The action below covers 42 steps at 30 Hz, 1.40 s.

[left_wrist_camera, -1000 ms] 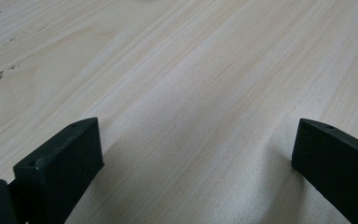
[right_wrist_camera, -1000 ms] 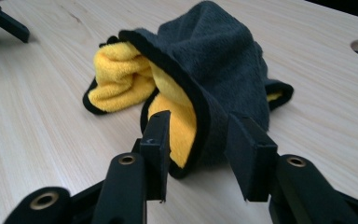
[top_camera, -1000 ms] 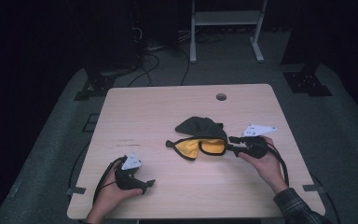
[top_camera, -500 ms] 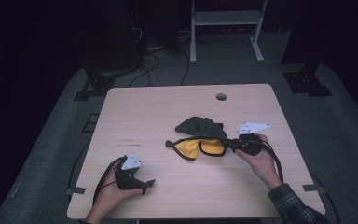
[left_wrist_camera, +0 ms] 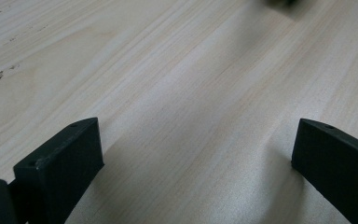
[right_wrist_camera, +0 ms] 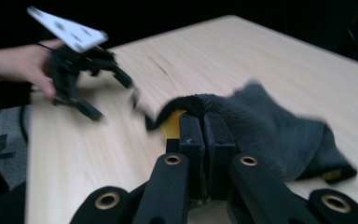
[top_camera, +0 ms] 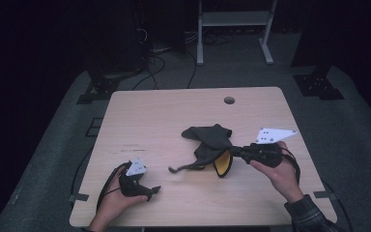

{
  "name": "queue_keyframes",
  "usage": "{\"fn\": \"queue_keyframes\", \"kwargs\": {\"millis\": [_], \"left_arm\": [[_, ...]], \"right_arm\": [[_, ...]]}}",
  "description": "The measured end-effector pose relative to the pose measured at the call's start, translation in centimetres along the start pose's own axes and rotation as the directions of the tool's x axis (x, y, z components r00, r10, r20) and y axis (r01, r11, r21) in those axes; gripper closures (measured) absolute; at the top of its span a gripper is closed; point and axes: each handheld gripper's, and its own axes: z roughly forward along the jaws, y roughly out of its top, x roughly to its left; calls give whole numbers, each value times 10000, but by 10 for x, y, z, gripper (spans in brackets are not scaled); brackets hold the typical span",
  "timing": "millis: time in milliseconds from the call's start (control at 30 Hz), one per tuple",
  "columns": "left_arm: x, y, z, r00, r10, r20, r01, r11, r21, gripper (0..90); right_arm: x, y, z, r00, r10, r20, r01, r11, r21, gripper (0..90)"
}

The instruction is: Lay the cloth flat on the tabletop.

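Observation:
A dark grey cloth with a yellow underside [top_camera: 207,139] lies at the middle right of the wooden table [top_camera: 164,111]. My right gripper [top_camera: 235,151] is shut on the cloth's right edge and holds it a little above the tabletop, so the yellow side [top_camera: 222,163] hangs open. In the right gripper view the jaws [right_wrist_camera: 204,135] stand pressed together on the fuzzy grey cloth [right_wrist_camera: 270,128]. My left gripper [top_camera: 150,192] rests at the table's front left, open, apart from the cloth. Its jaws [left_wrist_camera: 196,154] stand wide over bare wood.
A round cable hole [top_camera: 229,100] sits near the table's far edge. Behind the table stand a white frame [top_camera: 232,19] and cables on the dark floor. In the right gripper view the other hand with its gripper [right_wrist_camera: 81,70] is at the far left.
The right gripper has closed on the cloth's right edge and risen, pulling that side off the table and bunching the cloth. The left gripper has stayed put.

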Motion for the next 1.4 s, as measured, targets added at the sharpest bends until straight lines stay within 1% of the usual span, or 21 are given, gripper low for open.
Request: {"fn": "queue_keyframes", "kwargs": {"millis": [33, 67, 167, 200, 233, 300, 467, 533, 633, 700, 733, 867, 1000, 1033, 1067, 1100, 1133, 1167, 1233, 1367, 1400], "left_arm": [[0, 0, 0, 10000, -1, -6, 1, 10000, -15, 8], [0, 0, 0, 10000, -1, -6, 1, 10000, -15, 8], [0, 0, 0, 10000, 0, -6, 0, 10000, -13, 8], [0, 0, 0, 10000, 0, -6, 0, 10000, -13, 8], [0, 0, 0, 10000, 0, -7, 0, 10000, -19, 8], [0, 0, 0, 10000, -5, -12, 5, 10000, -40, 8], [0, 0, 0, 10000, -6, -11, 6, 10000, -38, 8], [0, 0, 0, 10000, -4, -11, 4, 10000, -34, 8], [0, 0, 0, 10000, 0, -8, 0, 10000, -21, 8], [0, 0, 0, 10000, -20, -10, 20, 10000, -29, 8], [0, 0, 0, 10000, -30, -5, 30, 10000, -38, 8], [0, 0, 0, 10000, -2, 4, 2, 10000, 5, 8], [0, 0, 0, 10000, -35, 5, 35, 10000, -25, 8], [0, 0, 0, 10000, -35, 5, 35, 10000, -25, 8], [0, 0, 0, 10000, -13, -11, 13, 10000, -42, 8], [0, 0, 0, 10000, -1, -5, 1, 10000, -18, 8], [0, 0, 0, 10000, -1, -5, 1, 10000, -18, 8], [0, 0, 0, 10000, 3, -6, -3, 10000, -18, 8], [0, 0, 0, 10000, -3, -8, 3, 10000, -21, 8], [0, 0, 0, 10000, -9, -8, 9, 10000, -27, 8], [0, 0, 0, 10000, -9, -8, 9, 10000, -27, 8]], "right_arm": [[9, 8, -4, 9994, -211, -287, 203, 9994, -278, 868], [9, 8, -4, 9994, -211, -287, 203, 9994, -278, 868], [27, 22, -8, 9947, -699, -755, 653, 9960, -614, 869], [27, 22, -8, 9947, -699, -755, 653, 9960, -614, 869], [36, 27, -9, 9897, -851, -1147, 761, 9938, -805, 869], [45, 33, -10, 9832, -1018, -1518, 854, 9902, -1108, 869], [59, 43, -12, 9760, -1466, -1609, 1255, 9829, -1345, 869], [59, 45, -10, 9804, -1615, -1130, 1482, 9819, -1179, 869], [46, 40, 0, 9894, -1382, -452, 1344, 9878, -784, 869], [41, 39, 3, 9913, -1262, -373, 1234, 9899, -699, 869], [28, 33, 12, 9954, -952, -77, 948, 9945, -435, 869], [4, 23, 24, 9975, -524, 473, 528, 9986, -63, 869], [-21, 11, 36, 9932, -92, 1165, 41, 9990, 440, 869], [-21, 11, 36, 9932, -92, 1165, 41, 9990, 440, 869], [-28, 7, 40, 9917, 53, 1284, -123, 9985, 534, 869], [-39, -2, 47, 9871, 282, 1575, -420, 9955, 850, 869], [-39, -2, 47, 9871, 282, 1575, -420, 9955, 850, 869], [-51, -13, 56, 9815, 458, 1858, -697, 9898, 1240, 868], [-59, -22, 63, 9781, 649, 1980, -952, 9844, 1477, 868], [-70, -40, 77, 9708, 833, 2250, -1315, 9692, 2084, 859], [-70, -40, 77, 9708, 833, 2250, -1315, 9692, 2084, 859]]}}
